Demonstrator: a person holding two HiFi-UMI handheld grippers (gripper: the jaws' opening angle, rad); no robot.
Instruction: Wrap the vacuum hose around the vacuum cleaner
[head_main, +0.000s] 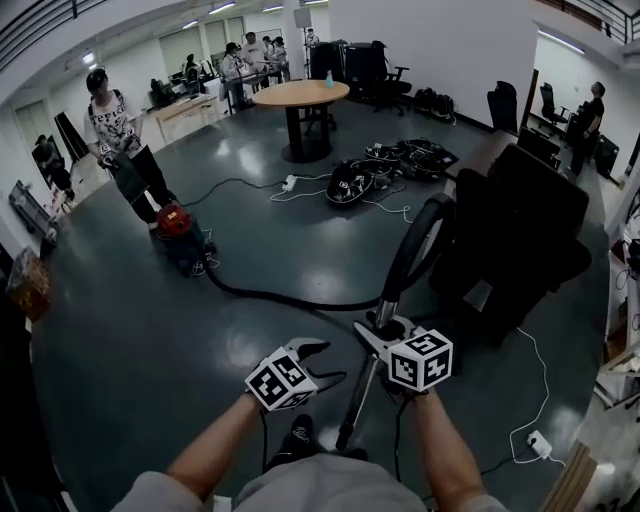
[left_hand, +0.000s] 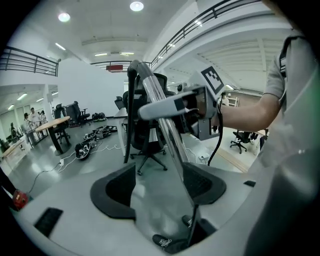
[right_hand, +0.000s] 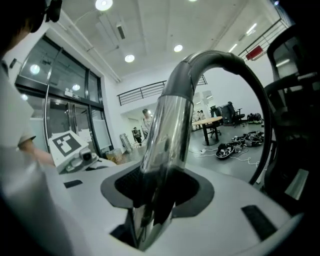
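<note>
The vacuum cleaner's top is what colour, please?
The vacuum cleaner is red on top; the head view shows it best.

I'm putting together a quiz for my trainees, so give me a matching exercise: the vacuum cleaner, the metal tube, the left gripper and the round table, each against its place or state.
Things:
1. vacuum cleaner
2. metal tube
3. left gripper
4. round table

Places or states:
A. jaws apart
B. at the far end of the room
C. clamped in the right gripper
D. on the floor beside a standing person

Pairs: 1-D, 2-C, 3-A, 4-B
</note>
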